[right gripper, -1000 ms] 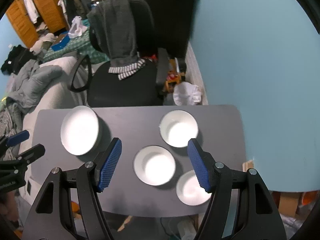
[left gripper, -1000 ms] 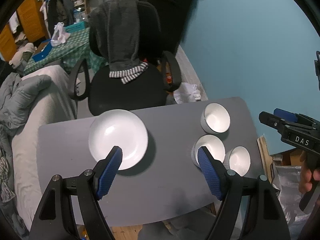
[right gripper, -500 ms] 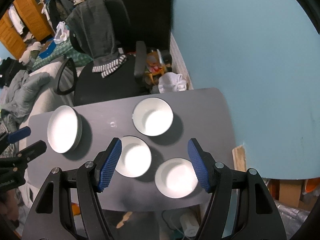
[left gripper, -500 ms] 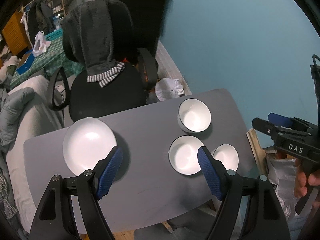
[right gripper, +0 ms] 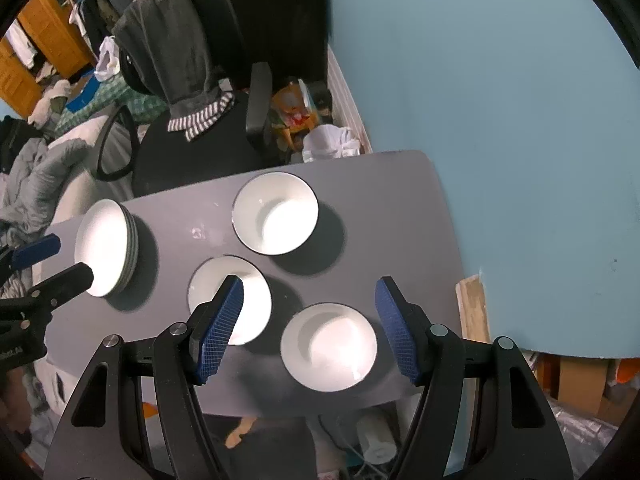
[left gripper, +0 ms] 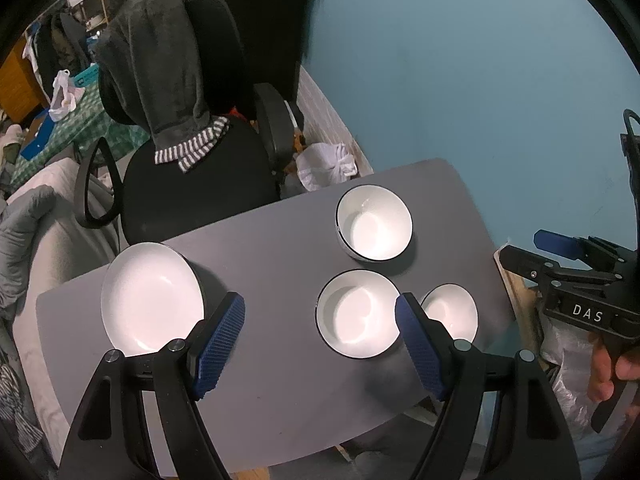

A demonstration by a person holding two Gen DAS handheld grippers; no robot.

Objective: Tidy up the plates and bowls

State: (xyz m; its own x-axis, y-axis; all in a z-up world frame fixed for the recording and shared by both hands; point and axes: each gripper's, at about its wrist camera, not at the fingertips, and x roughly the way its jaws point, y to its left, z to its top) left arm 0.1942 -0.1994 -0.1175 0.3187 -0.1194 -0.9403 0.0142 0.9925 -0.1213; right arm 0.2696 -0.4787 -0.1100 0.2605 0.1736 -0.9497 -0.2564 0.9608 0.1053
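Note:
On the grey table [left gripper: 276, 248] a stack of white plates [left gripper: 152, 298] sits at the left; it also shows in the right wrist view [right gripper: 106, 248]. Three white bowls stand at the right: a far bowl [left gripper: 374, 227] [right gripper: 275, 213], a middle bowl [left gripper: 357, 313] [right gripper: 236, 296] and a small near bowl [left gripper: 454, 312] [right gripper: 329, 347]. My left gripper [left gripper: 320, 344] is open and empty, high above the table between the plates and the middle bowl. My right gripper [right gripper: 310, 320] is open and empty, high above the small near bowl.
A black office chair [left gripper: 192, 152] draped with a dark hooded garment stands behind the table. A blue wall [left gripper: 460, 72] runs along the right. A bed with grey bedding [left gripper: 28, 232] is at the left. Clutter and a white bag [right gripper: 330, 144] lie on the floor.
Both grippers have shifted right and nearer over the table, so the bowls sit more centrally between the fingers. Nothing on the table has moved; both grippers stay open.

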